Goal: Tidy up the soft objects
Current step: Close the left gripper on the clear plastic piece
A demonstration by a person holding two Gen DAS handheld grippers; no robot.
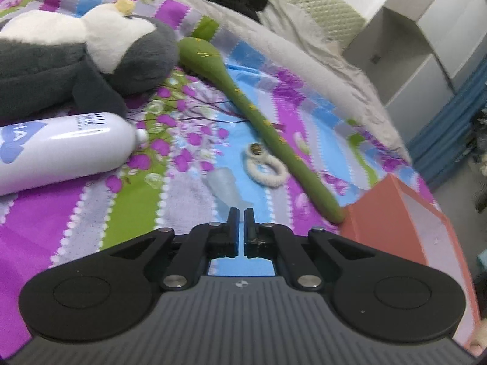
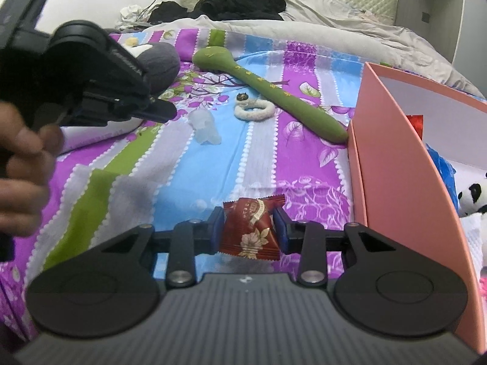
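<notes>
My right gripper [image 2: 248, 216] is shut on a red printed snack packet [image 2: 249, 231], held above the bedspread just left of the pink box [image 2: 392, 140]. My left gripper [image 1: 241, 213] is shut with nothing between its fingers. In the right wrist view the left gripper [image 2: 166, 111] hovers at the upper left, held by a hand [image 2: 24, 164]. On the bed ahead lie a long green plush toy [image 1: 243, 100] [image 2: 268, 91], a grey-and-white plush penguin [image 1: 91, 45] [image 2: 161, 60], a white fuzzy hair tie [image 1: 266, 167] [image 2: 254, 109] and a small translucent object [image 1: 225, 185] [image 2: 207, 127].
A white bottle [image 1: 61, 149] lies beside the penguin. The pink box holds a panda plush [image 2: 471, 197] and a blue item [image 2: 444, 167]. Black clothes [image 2: 237, 0] and a grey blanket [image 2: 334, 30] lie at the bed's far end. White cabinets [image 1: 426, 45] stand beyond the bed.
</notes>
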